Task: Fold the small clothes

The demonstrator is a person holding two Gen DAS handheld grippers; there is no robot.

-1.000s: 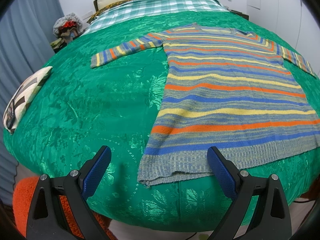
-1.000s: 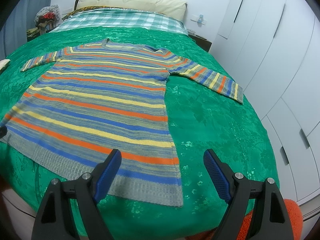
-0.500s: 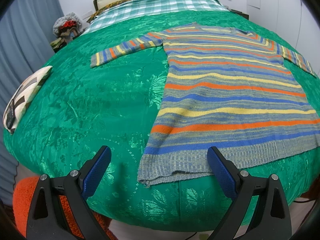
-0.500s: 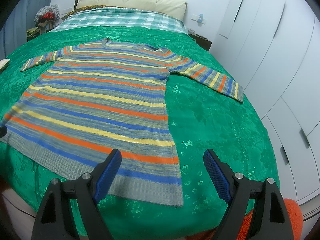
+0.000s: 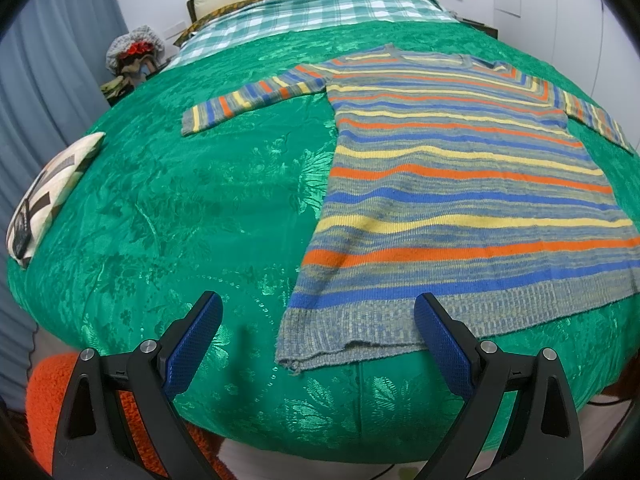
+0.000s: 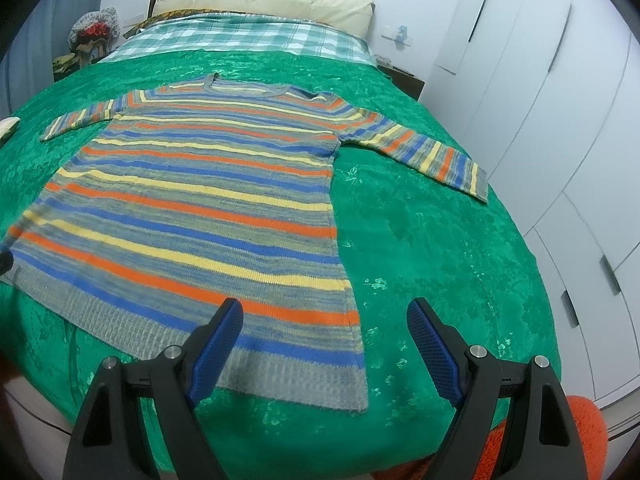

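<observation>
A striped knit sweater [image 5: 452,200] in grey, blue, orange and yellow lies flat on the green bedspread [image 5: 180,216], sleeves spread out, hem toward me. It also shows in the right wrist view [image 6: 208,208]. My left gripper [image 5: 318,342] is open and empty, hovering just before the hem's left corner. My right gripper [image 6: 324,346] is open and empty, hovering just before the hem's right corner.
A patterned cushion [image 5: 44,196] lies at the bed's left edge. A checked sheet [image 6: 240,38] and pillow [image 6: 260,0] are at the head. White wardrobe doors [image 6: 560,100] stand to the right. An orange rug [image 5: 44,400] lies on the floor below.
</observation>
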